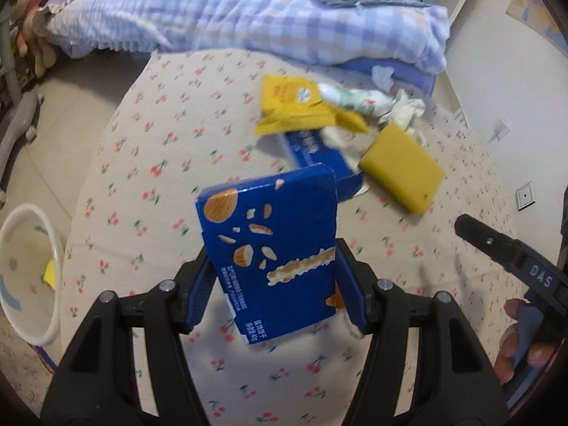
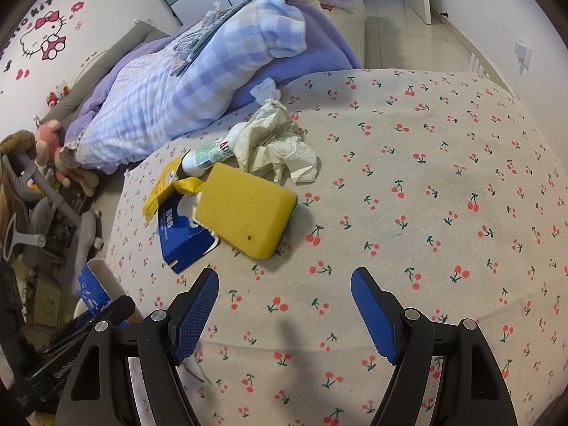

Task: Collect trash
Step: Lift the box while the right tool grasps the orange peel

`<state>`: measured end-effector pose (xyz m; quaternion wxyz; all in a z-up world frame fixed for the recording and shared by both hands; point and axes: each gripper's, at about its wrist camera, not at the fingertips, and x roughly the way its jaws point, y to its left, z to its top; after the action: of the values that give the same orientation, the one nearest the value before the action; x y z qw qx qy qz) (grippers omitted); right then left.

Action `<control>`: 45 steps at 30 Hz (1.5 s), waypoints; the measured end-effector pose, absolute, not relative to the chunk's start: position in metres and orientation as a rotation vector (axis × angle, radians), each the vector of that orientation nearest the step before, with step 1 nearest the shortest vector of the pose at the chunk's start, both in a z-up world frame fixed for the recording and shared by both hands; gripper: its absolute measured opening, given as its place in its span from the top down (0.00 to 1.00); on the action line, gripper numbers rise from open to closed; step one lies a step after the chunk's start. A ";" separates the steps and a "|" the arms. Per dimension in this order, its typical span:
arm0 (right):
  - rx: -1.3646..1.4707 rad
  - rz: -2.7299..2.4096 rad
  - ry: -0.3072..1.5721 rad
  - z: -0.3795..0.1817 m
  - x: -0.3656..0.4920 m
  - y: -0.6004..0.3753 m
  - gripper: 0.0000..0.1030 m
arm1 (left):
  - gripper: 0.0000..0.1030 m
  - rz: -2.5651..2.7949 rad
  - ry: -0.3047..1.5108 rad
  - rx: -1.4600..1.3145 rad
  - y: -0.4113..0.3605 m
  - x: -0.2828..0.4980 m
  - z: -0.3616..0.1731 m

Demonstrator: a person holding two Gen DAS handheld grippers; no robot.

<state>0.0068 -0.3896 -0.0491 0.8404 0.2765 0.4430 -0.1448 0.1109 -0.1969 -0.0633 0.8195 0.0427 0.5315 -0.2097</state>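
1. In the left wrist view, the left gripper is clenched on a blue snack box: the blue pads press on the box's two narrow sides in the lower centre of the frame, and the box stands nearly upright between them, lifted off the bed.
2. The bed carries a cherry-print sheet that fills the middle of both views.
3. A white waste bin sits at the lower left edge of the left wrist view, beside the bed, with a yellow scrap inside it.
4. In the right wrist view, the right gripper hangs released over the sheet in the lower centre, jaws wide apart, nothing between them.
5. Above and left of the right gripper lies the trash pile: a yellow sponge nearest to it, tilted on a flattened blue carton.
6. A torn yellow wrapper lies at the left of the pile, a white tube with green print behind the sponge, and crumpled paper at the upper right of the pile.
7. A checked lilac quilt is bunched along the upper left, behind the pile.
8. At the right edge of the left wrist view, a hand holds the other gripper.
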 end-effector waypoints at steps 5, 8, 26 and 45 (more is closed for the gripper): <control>0.539 -0.247 0.987 -0.052 0.007 -0.366 0.24 | 0.37 -0.402 1.223 0.061 -0.172 0.122 -0.080; 0.492 -0.212 1.027 -0.058 0.010 -0.348 0.24 | 0.36 -0.403 1.252 0.049 -0.162 0.125 -0.081; 0.511 0.034 1.112 -0.074 0.025 -0.285 0.58 | 0.19 -0.388 1.320 -0.088 -0.107 0.130 -0.076; 0.555 0.087 1.106 -0.089 0.080 -0.240 0.69 | 0.19 -0.320 1.277 -0.093 -0.050 0.136 -0.061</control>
<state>0.0803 -0.2399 -0.0888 0.8137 0.2599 0.5184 0.0409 0.1358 -0.0502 -0.0615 0.7901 -0.0431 0.5931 -0.1485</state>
